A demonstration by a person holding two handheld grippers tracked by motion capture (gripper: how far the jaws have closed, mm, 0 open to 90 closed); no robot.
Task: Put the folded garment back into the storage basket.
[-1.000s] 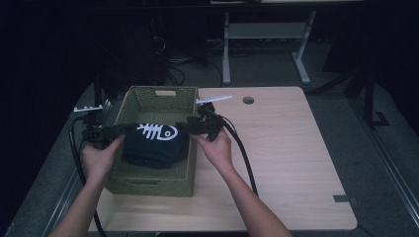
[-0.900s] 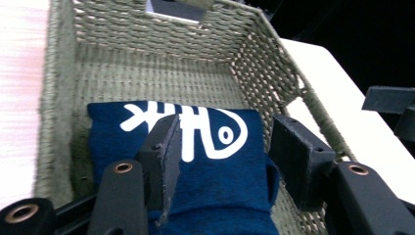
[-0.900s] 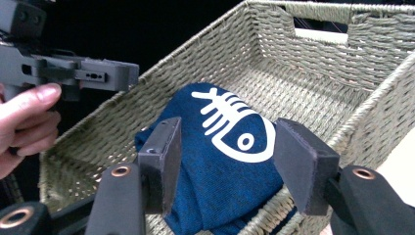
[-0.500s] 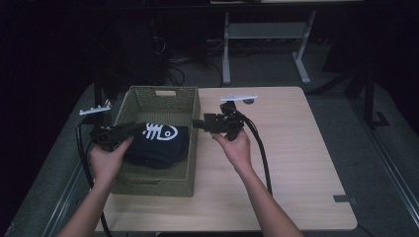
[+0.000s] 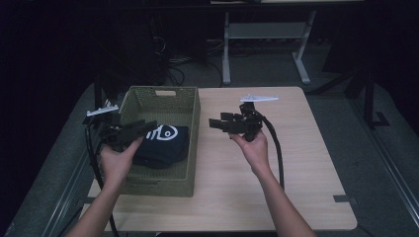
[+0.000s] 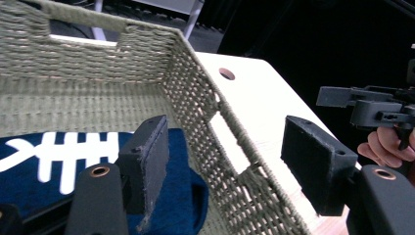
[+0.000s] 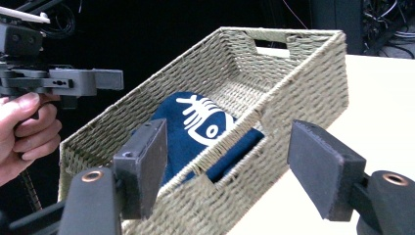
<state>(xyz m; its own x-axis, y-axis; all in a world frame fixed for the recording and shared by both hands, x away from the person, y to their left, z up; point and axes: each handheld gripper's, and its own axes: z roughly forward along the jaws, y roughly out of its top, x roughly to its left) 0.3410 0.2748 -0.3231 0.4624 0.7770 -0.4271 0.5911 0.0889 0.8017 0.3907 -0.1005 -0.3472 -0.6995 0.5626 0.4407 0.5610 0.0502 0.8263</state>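
My left hand-held gripper point(image 5: 143, 127) hangs over the wicker basket point(image 5: 192, 143) near the desk's point(image 5: 296, 163) left edge, its jaws just parted and holding nothing; the folded navy cloth point(image 5: 165, 143) with the white fish-bone print lies flat inside. My right hand-held gripper point(image 5: 215, 122) hovers beside the basket's right wall, jaws likewise spread and bare. To finish well, I judge both should draw clear without snagging the weave or dragging the cloth.
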